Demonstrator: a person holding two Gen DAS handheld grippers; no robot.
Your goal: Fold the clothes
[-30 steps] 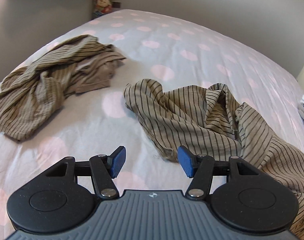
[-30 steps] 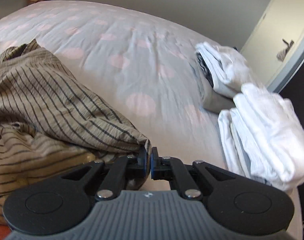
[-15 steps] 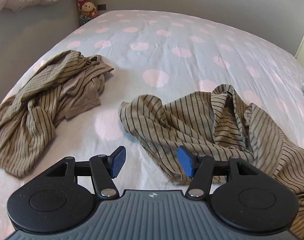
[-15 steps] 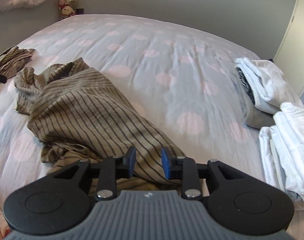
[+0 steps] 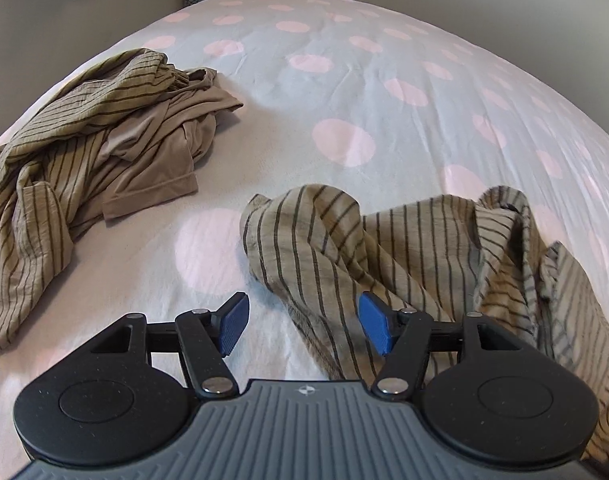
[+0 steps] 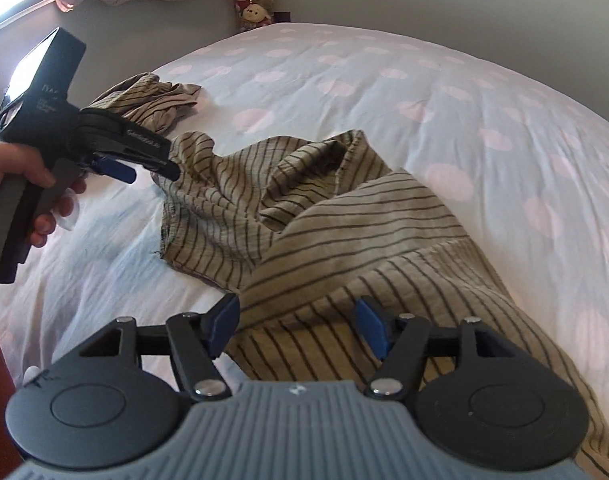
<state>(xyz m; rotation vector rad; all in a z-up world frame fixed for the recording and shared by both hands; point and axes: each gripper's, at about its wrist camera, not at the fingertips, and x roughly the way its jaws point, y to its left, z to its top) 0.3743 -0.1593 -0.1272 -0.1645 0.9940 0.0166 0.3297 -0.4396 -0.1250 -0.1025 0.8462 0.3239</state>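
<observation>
On the bed (image 5: 384, 80), striped garment (image 6: 304, 208) between both spread-open, empty grippers, left gripper (image 5: 302, 324), right gripper (image 6: 296, 326), hand (image 6: 20, 184) only in right view.

A pale blue bedsheet (image 5: 384, 92) dotted with pink spots is seen, olive-tan garments (image 6: 304, 200) are striped in thin dark lines, and black grippers (image 5: 302, 322) are tipped with blue pads (image 5: 234, 322).

The striped garment (image 5: 384, 248) is thin, crinkled woven cloth, matt. The plain taupe top (image 5: 156, 152) looks smoother, a soft knit. The polka-dot bedsheet (image 5: 344, 80) is creased matt cotton. Both grippers carry matt black plastic arms, blue textured pads (image 6: 370, 330), shiny metal rivets.
</observation>
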